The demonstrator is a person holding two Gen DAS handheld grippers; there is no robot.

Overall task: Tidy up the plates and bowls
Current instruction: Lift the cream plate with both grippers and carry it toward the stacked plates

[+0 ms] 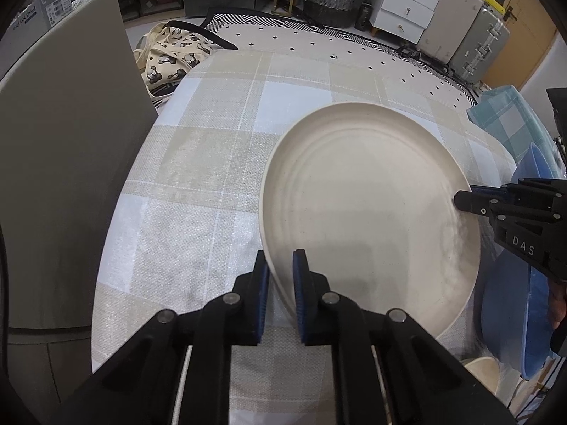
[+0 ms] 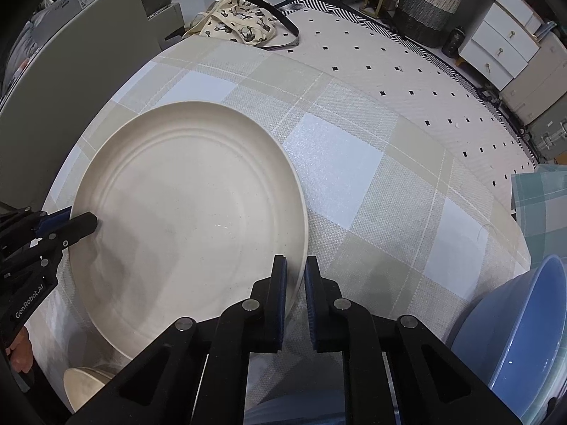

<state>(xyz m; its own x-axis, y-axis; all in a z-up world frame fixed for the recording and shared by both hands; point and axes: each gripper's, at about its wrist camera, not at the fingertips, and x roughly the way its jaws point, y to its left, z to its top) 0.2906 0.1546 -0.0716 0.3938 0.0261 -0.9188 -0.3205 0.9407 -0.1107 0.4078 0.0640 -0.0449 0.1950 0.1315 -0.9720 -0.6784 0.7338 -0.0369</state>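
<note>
Left wrist, cream ridged plate, tilted

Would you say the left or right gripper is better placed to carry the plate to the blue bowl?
Right, probably. Both grippers, left and right, pinch the plate rim, but the blue bowl sits beside the right one.

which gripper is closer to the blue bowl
Right. The right gripper, shut on the cream plate's near-side rim, has the blue bowl just beside it. The left gripper clamps the plate's opposite rim, a plate's width further away.
</note>
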